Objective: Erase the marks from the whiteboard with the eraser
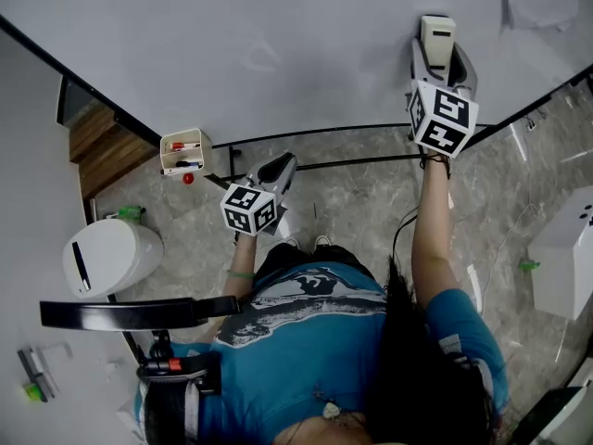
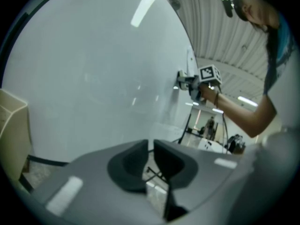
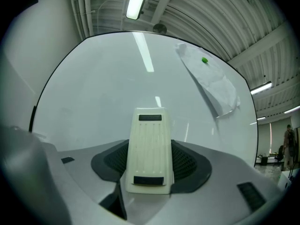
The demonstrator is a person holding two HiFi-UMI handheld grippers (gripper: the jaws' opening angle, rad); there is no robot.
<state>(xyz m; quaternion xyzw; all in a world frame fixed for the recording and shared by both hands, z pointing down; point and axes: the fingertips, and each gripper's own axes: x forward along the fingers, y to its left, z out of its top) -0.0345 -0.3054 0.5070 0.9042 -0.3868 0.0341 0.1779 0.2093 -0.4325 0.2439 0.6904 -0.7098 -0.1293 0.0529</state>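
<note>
Nearest the person, the left claw (image 2: 149, 148) hangs low in front of the body, well apart from the work. Its dark jaws are drawn almost together with only a thin slit between them, and nothing sits in that slit. Just to its left, a small cream marker box (image 1: 182, 152) with red and blue pens is fixed at the lower edge of the board. Higher and farther out, the right arm is stretched forward. The right claw (image 3: 149, 146) is clamped on the cream ribbed plastic eraser (image 3: 149, 153), which stands up lengthwise between the jaws with its far end past the tips. In the head view that end of the eraser (image 1: 437, 31) appears to rest against the large white glossy whiteboard (image 1: 278, 44). The left gripper view also shows the right claw (image 2: 193, 82) right at the board's surface, though actual contact cannot be confirmed. No dark pen strokes show on the whiteboard (image 3: 103, 93) in any view, only light reflections and perhaps faint greyish smears. The wiping therefore looks largely or wholly done on the parts that show, and any remaining marks would be outside these views or too pale to make out. Farthest off, toward the board's upper right, a crumpled white paper sheet (image 3: 213, 81) hangs under a small green magnet (image 3: 205, 60), clear of the eraser.
</note>
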